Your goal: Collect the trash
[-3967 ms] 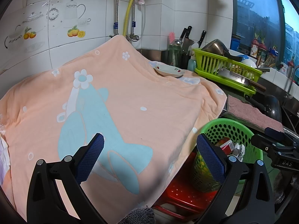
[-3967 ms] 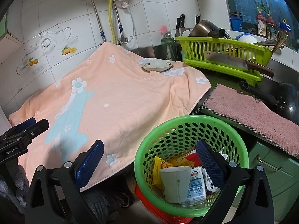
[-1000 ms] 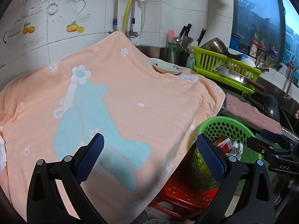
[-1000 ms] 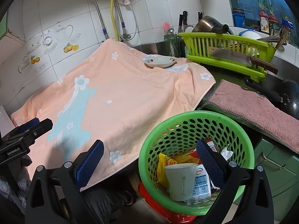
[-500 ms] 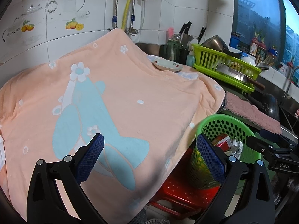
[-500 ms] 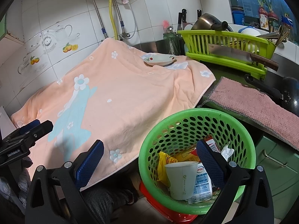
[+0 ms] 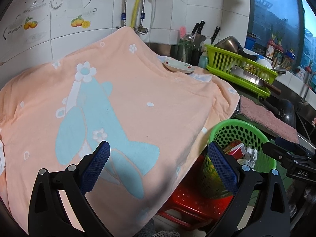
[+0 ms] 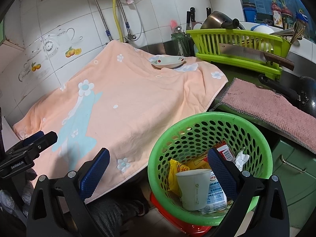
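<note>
A green perforated basket [image 8: 254,130] stands on a red stool [image 7: 183,199] beside the counter. Inside it lie a white paper cup [image 8: 194,187], a yellow wrapper [image 8: 174,169], a red packet [image 8: 225,150], a blue-and-white sachet [image 8: 216,191] and crumpled tissue [image 8: 241,158]. My right gripper [image 8: 158,170] hangs open over the basket's near left rim, holding nothing. My left gripper [image 7: 159,166] is open and empty above the hanging edge of a peach towel [image 7: 128,102]; the basket [image 7: 237,130] is to its right.
A small floral dish [image 8: 167,61] rests on the towel's far corner. A lime dish rack [image 8: 237,45] holds a cleaver [image 8: 254,55] and pots. A pink mat [image 8: 272,106] and a black pan [image 8: 304,90] lie right. Knives stand by the tiled wall.
Both grippers stayed open and empty. The views shifted only slightly, the left one drifting a little toward the counter; the basket's contents are unchanged.
</note>
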Demonstrator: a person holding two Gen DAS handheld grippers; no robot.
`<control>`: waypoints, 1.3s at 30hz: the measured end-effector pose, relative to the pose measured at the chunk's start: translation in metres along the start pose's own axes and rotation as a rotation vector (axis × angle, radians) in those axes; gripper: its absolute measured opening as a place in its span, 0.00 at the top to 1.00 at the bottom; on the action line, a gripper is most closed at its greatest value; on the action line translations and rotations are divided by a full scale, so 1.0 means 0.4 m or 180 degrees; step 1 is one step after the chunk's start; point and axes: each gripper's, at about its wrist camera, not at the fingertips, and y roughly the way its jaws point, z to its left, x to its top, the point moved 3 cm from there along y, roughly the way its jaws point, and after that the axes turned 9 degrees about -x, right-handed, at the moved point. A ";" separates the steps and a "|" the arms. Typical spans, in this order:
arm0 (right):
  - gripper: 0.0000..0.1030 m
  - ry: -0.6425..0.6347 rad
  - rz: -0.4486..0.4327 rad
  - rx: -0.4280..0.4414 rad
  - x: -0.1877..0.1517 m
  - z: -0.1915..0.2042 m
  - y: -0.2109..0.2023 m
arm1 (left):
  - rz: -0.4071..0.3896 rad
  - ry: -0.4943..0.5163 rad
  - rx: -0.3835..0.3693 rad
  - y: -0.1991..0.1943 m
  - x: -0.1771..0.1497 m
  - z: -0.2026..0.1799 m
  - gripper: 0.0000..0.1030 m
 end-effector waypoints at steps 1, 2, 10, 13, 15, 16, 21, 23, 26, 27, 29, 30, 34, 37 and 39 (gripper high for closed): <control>0.07 0.0000 0.0003 0.0005 -0.001 0.001 0.000 | 0.0002 0.0000 0.0000 0.000 0.000 0.000 0.05; 0.07 0.0002 0.0007 0.0006 0.000 0.001 0.001 | 0.0002 0.0001 -0.0002 0.000 -0.001 0.000 0.05; 0.07 0.0002 -0.0011 -0.0005 0.000 0.005 0.000 | -0.0001 -0.0017 0.0015 0.002 -0.003 0.005 0.05; 0.07 0.0014 -0.0013 -0.0004 0.000 0.003 0.000 | 0.0007 -0.0023 0.0030 0.003 -0.005 0.008 0.05; 0.07 -0.0005 -0.0017 -0.0018 0.001 0.003 0.001 | 0.0009 -0.0029 0.0038 0.003 -0.006 0.011 0.05; 0.07 -0.0012 -0.0018 -0.0018 0.002 0.003 0.000 | 0.0009 -0.0028 0.0041 0.002 -0.006 0.012 0.05; 0.07 -0.0015 -0.0041 -0.0025 0.007 0.007 0.002 | 0.0001 -0.0025 0.0041 -0.002 -0.005 0.015 0.05; 0.07 -0.0012 -0.0044 -0.0033 0.009 0.007 0.004 | 0.0002 -0.0020 0.0042 -0.002 -0.006 0.016 0.05; 0.07 -0.0010 -0.0030 -0.0026 0.010 0.008 0.008 | -0.0002 -0.0025 0.0036 -0.004 -0.006 0.015 0.05; 0.07 -0.0017 -0.0028 -0.0029 0.010 0.009 0.009 | -0.0006 -0.0022 0.0038 -0.005 -0.006 0.015 0.05; 0.07 -0.0025 -0.0021 -0.0034 0.009 0.010 0.011 | -0.0014 -0.0012 0.0035 -0.007 -0.006 0.014 0.05; 0.07 -0.0023 -0.0023 -0.0037 0.008 0.010 0.011 | -0.0016 -0.0007 0.0036 -0.007 -0.004 0.013 0.05; 0.07 -0.0032 -0.0022 -0.0042 0.010 0.010 0.013 | -0.0023 0.0010 0.0044 -0.009 0.000 0.009 0.05; 0.07 -0.0018 -0.0041 -0.0039 0.010 0.009 0.011 | -0.0037 0.0041 0.0024 -0.012 0.006 0.001 0.05; 0.07 -0.0019 -0.0061 -0.0040 0.012 0.006 0.009 | -0.0060 0.0054 0.0007 -0.015 0.009 -0.004 0.05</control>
